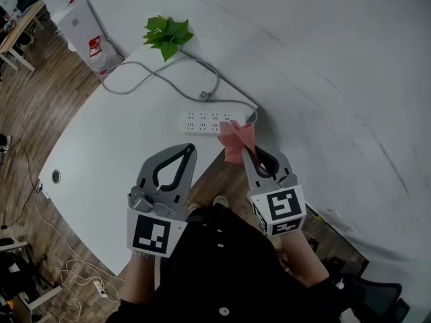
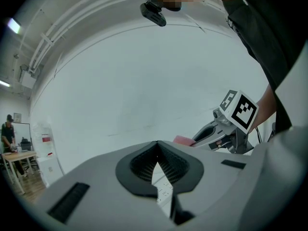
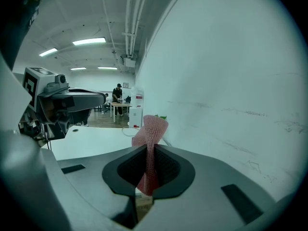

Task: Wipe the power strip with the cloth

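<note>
Black clothing [image 1: 222,274] of the person fills the bottom of the head view and hides both hands; only the two grippers reach out past it. On the left gripper [image 1: 188,148] the jaws are pressed together at the tips with nothing between them, held above the white table [image 1: 108,160]. On the right gripper [image 1: 248,150] the jaws are clamped on a pink cloth [image 1: 234,138], which stands up out of them in a twisted fold. That cloth covers the right end of the white power strip [image 1: 202,122] lying on the table; whether the two touch cannot be told. Its grey cable [image 1: 161,79] loops away towards a green plant [image 1: 167,33].
</note>
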{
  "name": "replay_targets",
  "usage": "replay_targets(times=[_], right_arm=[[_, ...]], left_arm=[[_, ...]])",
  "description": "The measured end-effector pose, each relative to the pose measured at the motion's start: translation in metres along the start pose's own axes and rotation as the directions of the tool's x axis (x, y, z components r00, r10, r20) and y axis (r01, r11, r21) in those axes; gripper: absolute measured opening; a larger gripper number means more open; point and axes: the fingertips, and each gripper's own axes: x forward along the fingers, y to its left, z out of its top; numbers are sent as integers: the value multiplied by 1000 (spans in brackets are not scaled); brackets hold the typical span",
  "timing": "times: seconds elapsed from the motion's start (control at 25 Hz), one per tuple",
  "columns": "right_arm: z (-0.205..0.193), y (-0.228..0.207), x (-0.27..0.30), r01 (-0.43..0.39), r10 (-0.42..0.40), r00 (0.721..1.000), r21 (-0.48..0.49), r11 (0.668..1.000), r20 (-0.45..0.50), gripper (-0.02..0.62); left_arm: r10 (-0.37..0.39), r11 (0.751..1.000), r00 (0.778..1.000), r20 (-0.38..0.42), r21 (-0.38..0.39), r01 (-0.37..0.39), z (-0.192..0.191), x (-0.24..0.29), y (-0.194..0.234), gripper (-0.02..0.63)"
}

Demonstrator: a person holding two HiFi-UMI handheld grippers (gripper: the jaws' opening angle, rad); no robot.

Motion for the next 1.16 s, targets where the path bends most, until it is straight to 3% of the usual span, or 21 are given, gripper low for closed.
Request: replay_targets(times=[1.16], right_arm=[[1, 5, -2, -5, 5, 1000, -22, 1000, -2, 54]], left_arm=[[20, 1000, 1000, 18, 3, -21, 0, -6, 1, 12]])
